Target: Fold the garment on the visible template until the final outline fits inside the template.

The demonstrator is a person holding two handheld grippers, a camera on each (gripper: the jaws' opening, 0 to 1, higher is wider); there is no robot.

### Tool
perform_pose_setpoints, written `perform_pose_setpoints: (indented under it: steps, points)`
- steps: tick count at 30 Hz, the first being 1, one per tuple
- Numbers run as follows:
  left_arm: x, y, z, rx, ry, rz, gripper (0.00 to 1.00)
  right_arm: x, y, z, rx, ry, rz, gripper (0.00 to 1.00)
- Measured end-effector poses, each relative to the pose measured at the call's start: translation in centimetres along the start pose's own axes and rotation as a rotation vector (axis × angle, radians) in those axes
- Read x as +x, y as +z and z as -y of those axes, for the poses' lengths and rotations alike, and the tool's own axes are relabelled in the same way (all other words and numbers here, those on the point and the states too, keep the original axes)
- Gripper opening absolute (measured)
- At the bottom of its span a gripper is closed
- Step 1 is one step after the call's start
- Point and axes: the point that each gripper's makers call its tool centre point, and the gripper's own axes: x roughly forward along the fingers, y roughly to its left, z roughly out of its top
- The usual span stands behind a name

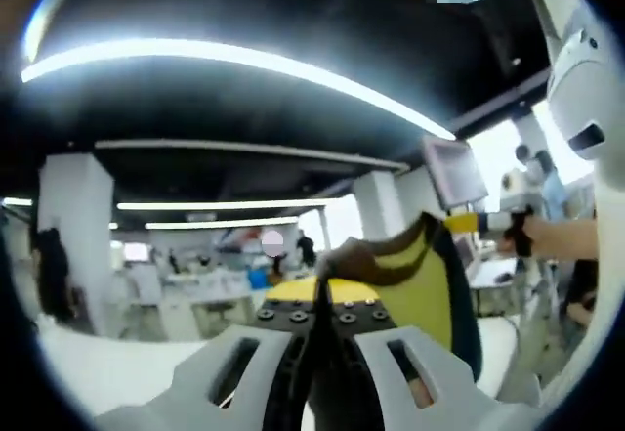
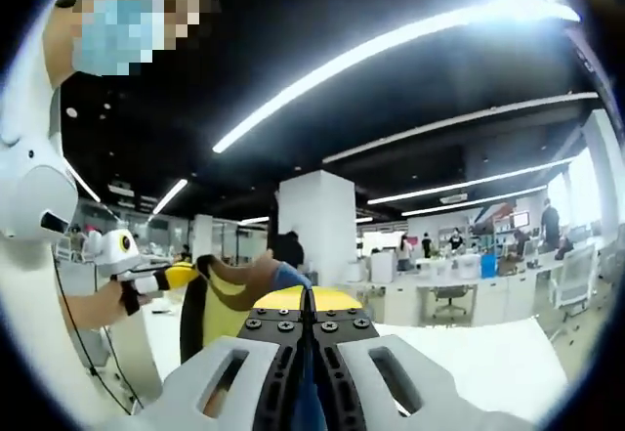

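Note:
The garment is yellow with dark trim and hangs lifted in the air between the two grippers. My left gripper is shut on a bunch of its yellow and dark fabric. The right gripper comes in from the right at the far end of the cloth. In the right gripper view, my right gripper is shut on the garment, with a blue strip of fabric between the jaws. The left gripper shows at the left, held by a hand. The template is hidden.
A white table lies below the grippers, and the table stretches to the right. The person in white stands close at the left. A white pillar, desks, chairs and a monitor fill the office behind.

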Motion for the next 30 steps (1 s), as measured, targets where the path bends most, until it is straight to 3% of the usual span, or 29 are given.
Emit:
perform_pose_setpoints:
  steps: [9,17,23,25,26,30]
  points:
    - [-2.1,1.8,1.0,0.013,-0.004,-0.004,0.00,-1.6,1.1,-2.5,0.006,0.023,-0.030,0.01]
    - [-3.1,1.0,1.6,0.016,-0.017,-0.050,0.00,-2.6,0.2,-3.7,0.021,0.031,-0.076,0.01]
    - [-3.0,-1.6,1.8,0.003,-0.021,-0.109,0.00,-2.4,-2.7,-2.8,0.054,0.014,-0.126,0.01]
    - [-2.5,-3.0,1.5,-0.010,-0.012,-0.119,0.00,-2.0,-4.0,-2.3,0.053,0.011,-0.140,0.01]
    - [-2.1,-4.3,1.3,-0.049,-0.001,-0.159,0.00,-1.7,-5.2,-1.9,0.073,0.005,-0.157,0.01]
    - [-0.7,-6.9,1.0,-0.020,-0.017,-0.184,0.00,-0.9,-8.4,0.0,0.138,-0.039,-0.200,0.01]
